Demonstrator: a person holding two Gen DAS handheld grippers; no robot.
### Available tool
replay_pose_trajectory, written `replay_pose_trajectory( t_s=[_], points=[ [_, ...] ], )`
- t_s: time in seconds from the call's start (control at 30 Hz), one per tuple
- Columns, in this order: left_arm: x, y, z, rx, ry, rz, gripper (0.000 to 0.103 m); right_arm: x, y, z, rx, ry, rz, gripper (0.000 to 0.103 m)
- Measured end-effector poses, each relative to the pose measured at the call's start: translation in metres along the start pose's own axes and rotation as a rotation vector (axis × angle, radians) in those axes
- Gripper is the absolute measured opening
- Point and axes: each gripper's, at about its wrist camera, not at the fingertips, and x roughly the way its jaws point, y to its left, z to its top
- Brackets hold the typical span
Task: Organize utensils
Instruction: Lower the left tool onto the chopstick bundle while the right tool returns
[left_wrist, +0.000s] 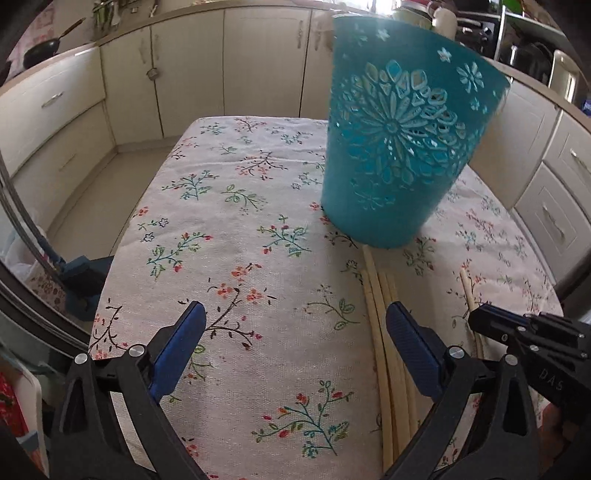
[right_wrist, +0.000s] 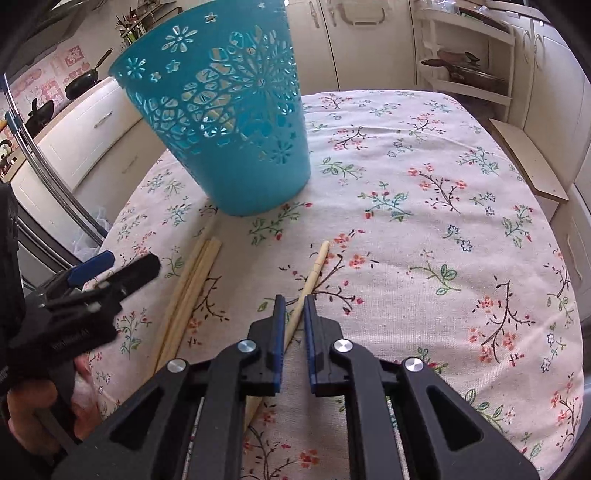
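- Gripping a single pale chopstick (right_wrist: 308, 286), the right gripper (right_wrist: 294, 301) has its jaws drawn nearly together, blue pads pressing on either side of the stick.
- That chopstick slants up and away from the jaws over the flowered cloth (right_wrist: 424, 229) on the counter, its far tip free and well short of the teal basket (right_wrist: 229, 122).
- The left gripper (left_wrist: 295, 328) points down at the cloth with its jaws spread wide and nothing between them.
- A bundle of chopsticks (left_wrist: 384, 332) lies flat on the cloth just beside the left gripper's right-hand pad (left_wrist: 410, 343), running from the lower edge of the left wrist view up to the basket's base.
- In the right wrist view the same bundle (right_wrist: 192, 284) lies between the two grippers, with the left gripper (right_wrist: 110, 269) at the picture's left edge and a hand (right_wrist: 40, 410) on its handle.
- The basket stands on the cloth toward the far side, walls cut with flower-shaped holes; a pale stick shows faintly through the holes in the right wrist view.
- Cream cabinets (left_wrist: 229, 70) surround the counter.
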Motion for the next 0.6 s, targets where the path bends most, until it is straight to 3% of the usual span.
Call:
replay_pose_trajectory(
  t_s=[0.2, 0.47, 0.6],
  points=[
    [0.005, -0.014, 0.001, 0.082, 0.027, 0.058, 0.092, -0.002, -0.004, -0.002, 0.022, 0.012, 0.03, 0.011],
    [0.004, -0.011, -0.003, 0.061, 0.051, 0.064, 0.084, -0.003, -0.006, -0.003, 0.045, 0.024, 0.05, 0.011],
    [0.009, -0.02, -0.001, 0.073, 0.084, 0.03, 0.065, -0.003, -0.007, -0.003, 0.047, 0.019, 0.049, 0.011]
  ],
)
